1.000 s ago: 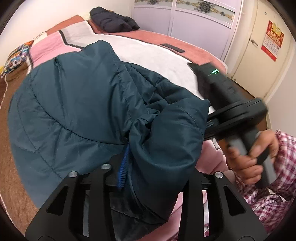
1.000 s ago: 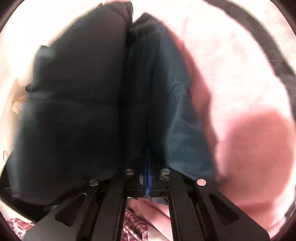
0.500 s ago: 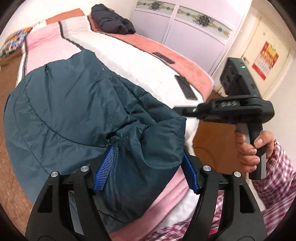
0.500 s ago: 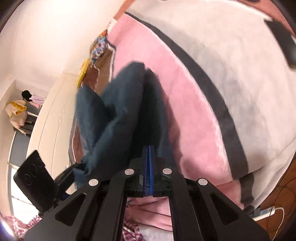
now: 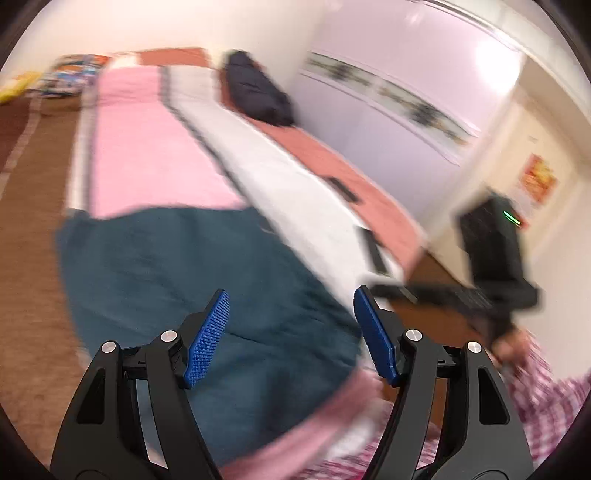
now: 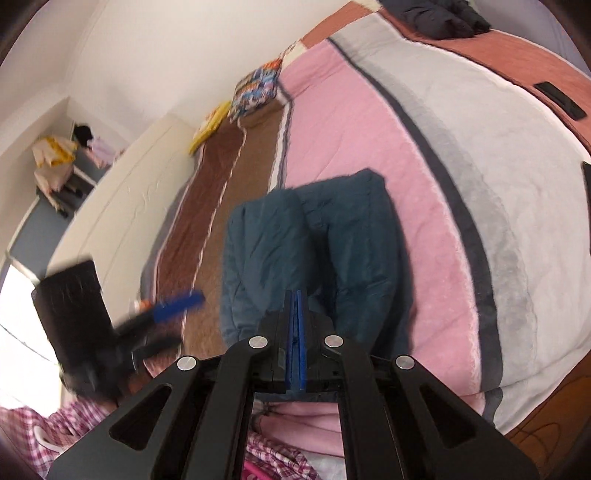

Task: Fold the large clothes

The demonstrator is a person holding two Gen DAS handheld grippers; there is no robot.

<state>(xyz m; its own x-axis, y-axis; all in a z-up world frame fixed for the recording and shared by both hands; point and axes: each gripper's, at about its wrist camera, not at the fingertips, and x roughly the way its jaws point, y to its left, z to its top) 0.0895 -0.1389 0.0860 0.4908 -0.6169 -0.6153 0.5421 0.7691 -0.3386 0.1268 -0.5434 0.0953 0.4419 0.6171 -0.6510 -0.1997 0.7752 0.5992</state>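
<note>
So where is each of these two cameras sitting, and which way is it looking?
Left wrist view: sits on the left gripper, looking down along its open blue pads at the teal jacket on the bed; the right gripper and a checked sleeve show.
Right wrist view: sits on the right gripper, jaws shut, looking down over the same jacket; the left gripper shows, blurred.
Shared: the jacket, the bed, the dark bundle at its far end.

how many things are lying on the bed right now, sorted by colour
teal: 1, the folded jacket
dark navy or black: 1, the bundled garment at the far end
black flat items: 2, one on the rust strip, one near the edge
total: 4
</note>
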